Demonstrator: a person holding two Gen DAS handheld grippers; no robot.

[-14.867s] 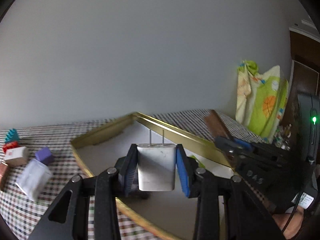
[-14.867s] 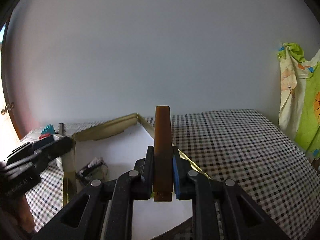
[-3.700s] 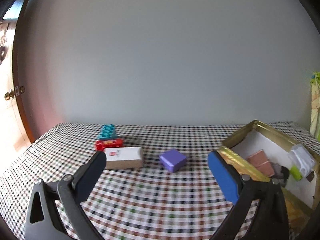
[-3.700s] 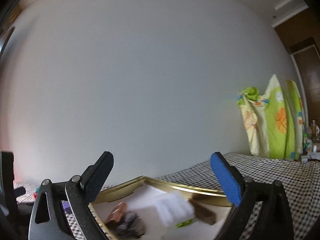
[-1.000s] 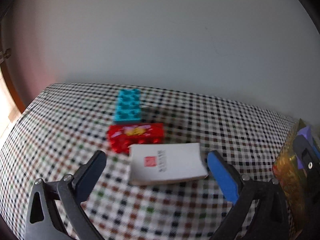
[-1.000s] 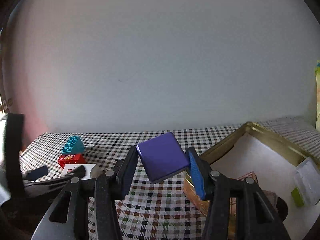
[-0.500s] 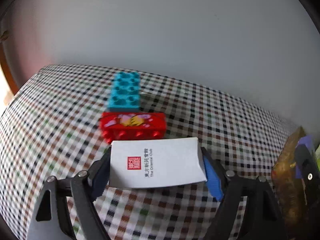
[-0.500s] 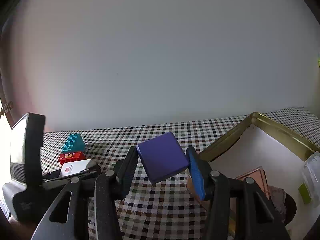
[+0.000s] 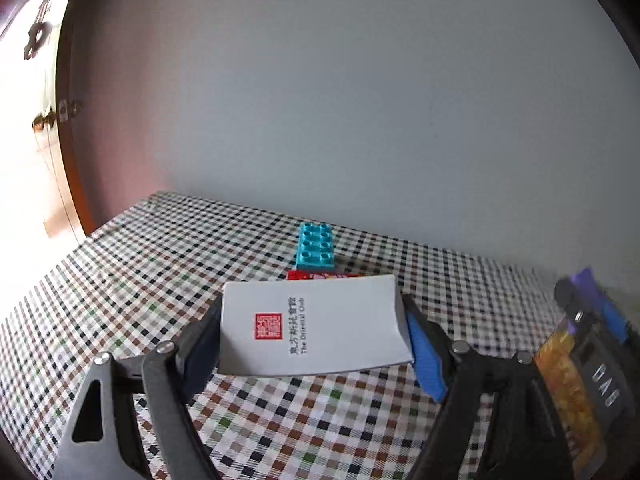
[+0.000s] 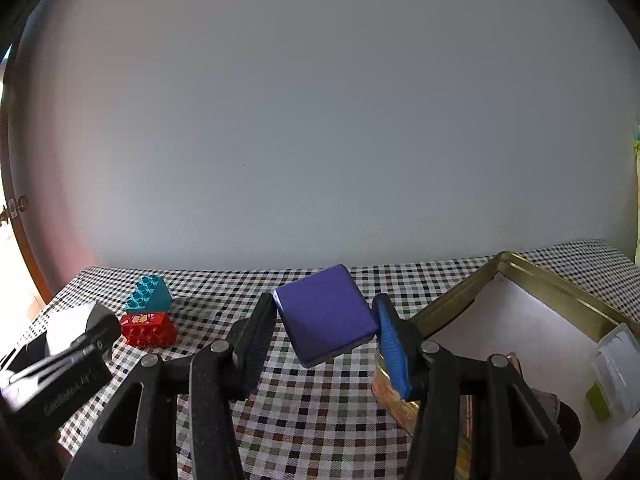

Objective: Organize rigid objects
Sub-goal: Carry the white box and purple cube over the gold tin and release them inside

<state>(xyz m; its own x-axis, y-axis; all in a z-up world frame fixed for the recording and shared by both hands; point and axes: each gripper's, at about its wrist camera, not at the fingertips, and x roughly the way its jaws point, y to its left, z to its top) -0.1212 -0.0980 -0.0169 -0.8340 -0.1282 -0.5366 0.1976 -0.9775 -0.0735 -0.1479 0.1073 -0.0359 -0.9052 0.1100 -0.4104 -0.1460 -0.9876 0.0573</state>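
Note:
My left gripper [image 9: 314, 344] is shut on a white box [image 9: 312, 328] with a red stamp and holds it above the checked tablecloth. My right gripper [image 10: 326, 334] is shut on a purple block [image 10: 326, 314], held tilted in the air left of the gold tin [image 10: 540, 280]. A teal brick [image 9: 316, 246] lies behind the white box, and a red brick [image 9: 304, 275] peeks out just behind its top edge. In the right wrist view the teal brick [image 10: 148, 294] and red brick [image 10: 148, 330] sit at the left, next to the left gripper [image 10: 76, 340].
The gold tin's white inside holds a clear plastic case [image 10: 616, 368], a dark round object [image 10: 560, 416] and brown pieces. The tin's patterned corner [image 9: 568, 392] shows at the right of the left wrist view. A wall runs behind the table; a wooden door [image 9: 60, 120] stands left.
My left gripper has closed on the white box and lifted it off the cloth. My right gripper still holds the purple block and has shifted slightly.

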